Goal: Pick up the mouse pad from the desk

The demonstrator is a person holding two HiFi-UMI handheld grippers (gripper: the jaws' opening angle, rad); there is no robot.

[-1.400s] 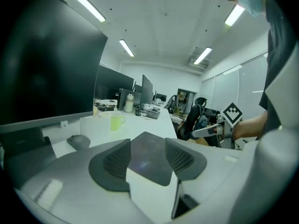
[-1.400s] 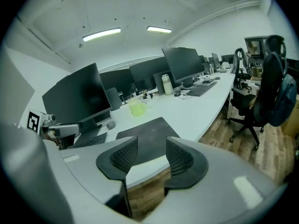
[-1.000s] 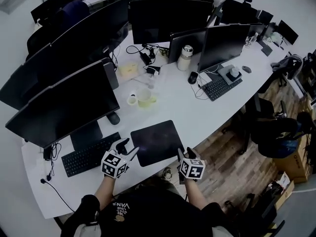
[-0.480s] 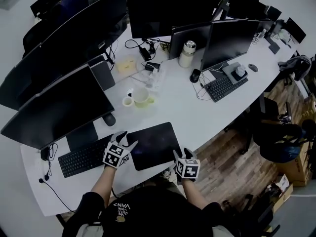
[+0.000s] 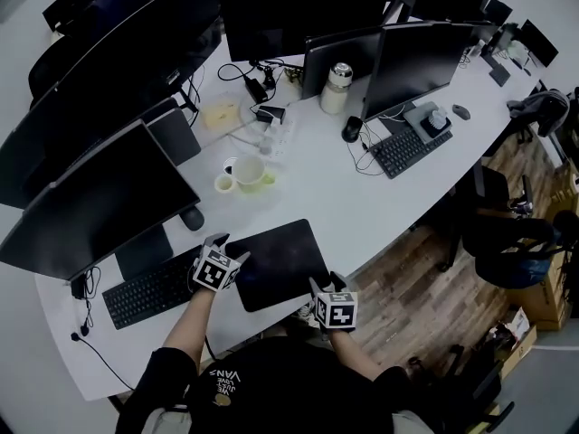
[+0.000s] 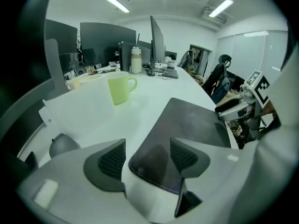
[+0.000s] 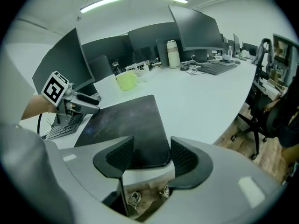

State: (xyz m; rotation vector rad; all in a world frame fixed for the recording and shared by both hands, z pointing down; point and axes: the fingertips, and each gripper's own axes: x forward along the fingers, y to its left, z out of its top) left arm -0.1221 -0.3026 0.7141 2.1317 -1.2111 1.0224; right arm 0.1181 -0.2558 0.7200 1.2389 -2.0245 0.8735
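Observation:
The black mouse pad point(image 5: 276, 262) lies flat on the white desk point(image 5: 362, 211) near its front edge. My left gripper point(image 5: 230, 262) is at the pad's near left corner. In the left gripper view that corner of the mouse pad point(image 6: 191, 125) lies between the opening jaws of the left gripper point(image 6: 147, 160), and the pads do not press on it. My right gripper point(image 5: 322, 287) is at the pad's near right corner. In the right gripper view the right gripper point(image 7: 150, 155) stands open astride the edge of the mouse pad point(image 7: 126, 120), without touching it.
A black keyboard point(image 5: 149, 287) lies just left of the pad, with a mouse point(image 5: 191, 217) behind it. A green mug point(image 5: 251, 172) stands further back. Monitors line the desk's far side, along with a white bottle point(image 5: 333, 87) and a second keyboard point(image 5: 398, 150). The desk edge runs just below the pad.
Both grippers have come down toward the desk. The left one has closed in on the pad's left corner, the right one sits lower at the right corner.

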